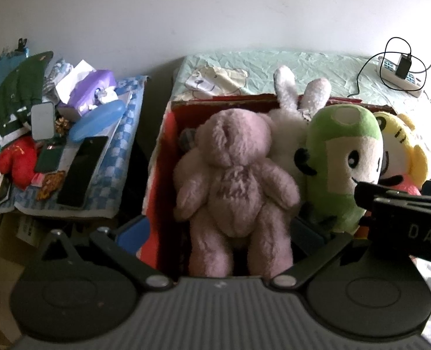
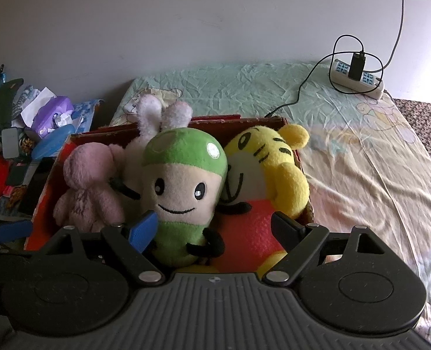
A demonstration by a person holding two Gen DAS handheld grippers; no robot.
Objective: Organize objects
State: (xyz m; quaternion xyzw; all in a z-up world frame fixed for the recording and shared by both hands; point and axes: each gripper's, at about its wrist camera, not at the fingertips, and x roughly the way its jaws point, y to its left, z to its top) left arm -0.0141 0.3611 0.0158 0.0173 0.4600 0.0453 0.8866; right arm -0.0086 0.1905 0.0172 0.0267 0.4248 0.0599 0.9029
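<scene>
A red cardboard box (image 1: 163,134) (image 2: 49,180) sits on the bed and holds several plush toys. A pink teddy bear (image 1: 232,186) (image 2: 90,186) lies at its left. A white rabbit (image 1: 288,116) (image 2: 154,116) stands behind. A green-capped plush (image 1: 340,157) (image 2: 180,186) stands in the middle, a yellow tiger plush (image 1: 402,151) (image 2: 267,175) at the right. My left gripper (image 1: 224,227) is open with the bear's legs between its fingers. My right gripper (image 2: 215,227) is open around the green plush's lower body and the tiger's red front.
A cluttered side table (image 1: 110,180) at the left holds a purple tissue box (image 1: 90,90), phones, a red plush and clothes. A power strip (image 2: 358,78) with a charger and cable lies on the far right of the bed (image 2: 361,157). The right gripper's body (image 1: 404,213) shows at the right.
</scene>
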